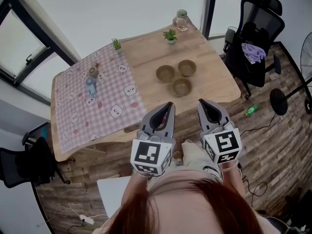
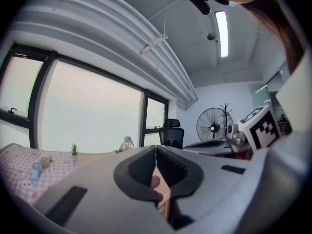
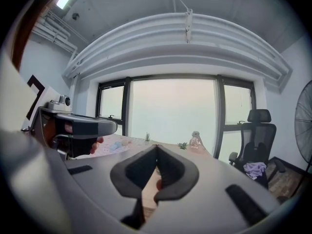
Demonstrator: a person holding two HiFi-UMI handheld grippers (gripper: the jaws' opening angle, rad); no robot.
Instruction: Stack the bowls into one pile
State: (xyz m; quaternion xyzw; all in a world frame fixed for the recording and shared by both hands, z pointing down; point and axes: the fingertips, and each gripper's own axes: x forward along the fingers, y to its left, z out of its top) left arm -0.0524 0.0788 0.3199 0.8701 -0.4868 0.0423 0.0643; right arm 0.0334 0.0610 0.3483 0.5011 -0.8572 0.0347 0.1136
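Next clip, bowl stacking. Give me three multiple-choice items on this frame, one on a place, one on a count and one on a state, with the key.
1. Where do the bowls stand?
A. In a tray
B. On bare wood of the table
C. On a shelf

2. How many bowls are there?
A. Two
B. Three
C. Five

3. How do the left gripper's jaws stand?
A. Wide apart
B. Closed on a bowl
C. Together, holding nothing

Key:
1 B, the head view shows them on the wood, right of the checked cloth.
2 B, three separate bowls show there.
3 C, the left gripper view shows its tips meeting with nothing gripped.
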